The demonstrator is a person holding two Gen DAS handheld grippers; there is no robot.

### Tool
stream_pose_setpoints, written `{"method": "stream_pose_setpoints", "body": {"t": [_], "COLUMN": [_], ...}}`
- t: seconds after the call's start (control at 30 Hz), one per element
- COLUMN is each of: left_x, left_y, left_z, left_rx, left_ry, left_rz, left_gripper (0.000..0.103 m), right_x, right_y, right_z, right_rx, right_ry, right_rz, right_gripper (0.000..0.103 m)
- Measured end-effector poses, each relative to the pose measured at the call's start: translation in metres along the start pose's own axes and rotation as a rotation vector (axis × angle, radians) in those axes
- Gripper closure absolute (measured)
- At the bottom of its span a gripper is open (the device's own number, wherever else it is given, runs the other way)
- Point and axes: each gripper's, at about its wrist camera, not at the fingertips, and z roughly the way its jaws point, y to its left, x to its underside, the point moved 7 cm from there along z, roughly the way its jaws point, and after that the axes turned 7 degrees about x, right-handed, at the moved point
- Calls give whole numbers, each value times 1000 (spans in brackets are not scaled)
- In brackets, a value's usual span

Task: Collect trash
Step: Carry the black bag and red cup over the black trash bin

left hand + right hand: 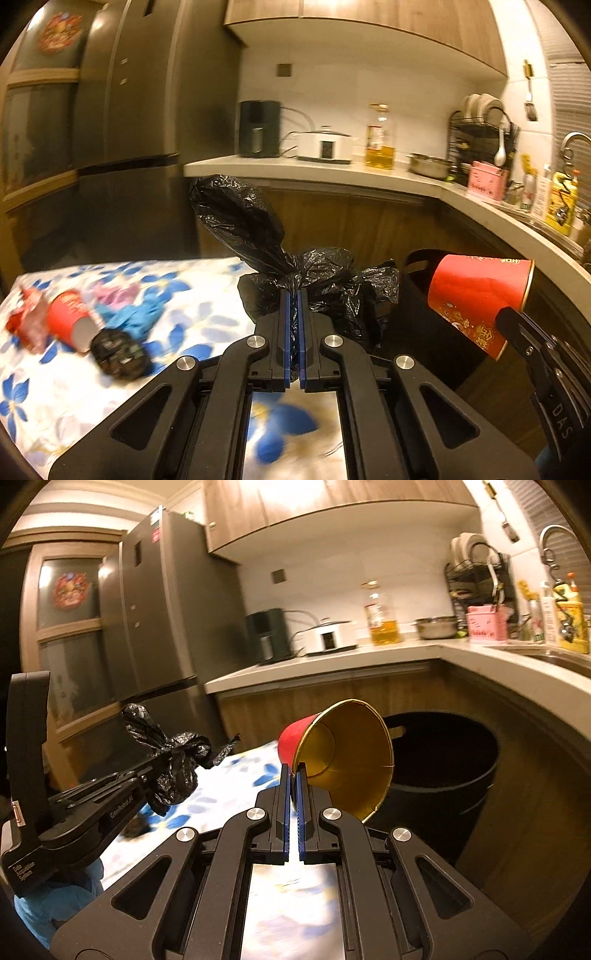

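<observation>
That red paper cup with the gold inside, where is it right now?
The red cup is pinched by its rim in the right gripper, tipped sideways in the air beside the black bin, right of the flowered table.

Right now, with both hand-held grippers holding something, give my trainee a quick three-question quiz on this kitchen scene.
1. True or false: the left hand-held gripper is clamped on a black plastic bag.
2. What does the right hand-held gripper hold? A) a blue glove B) a red paper cup C) a spoon
3. Fill in: a second red cup lies on its side on the ______ tablecloth.

Key
1. True.
2. B: the red paper cup, pinched at its rim, mouth tilted toward the camera, in front of the dark bin.
3. Floral, white with blue flowers.
</observation>
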Motion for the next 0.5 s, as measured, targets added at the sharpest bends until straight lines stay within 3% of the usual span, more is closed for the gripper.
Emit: {"method": "stream_pose_setpoints", "body": {"t": [0.27, 0.5], "left_x": [-23, -32], "left_y": [-61, -99], "left_z": [31, 61], "left_rx": [94, 172], "left_ry": [-20, -24], "left_rz": [46, 64], "left_gripper": [101, 101], "right_x": [-26, -36], "right_y": [-53, -89], "right_z": [10, 33], "right_rx": [101, 162], "right_ry": [-43, -28], "right_rz": [27, 32], "right_gripper": [100, 100]}}
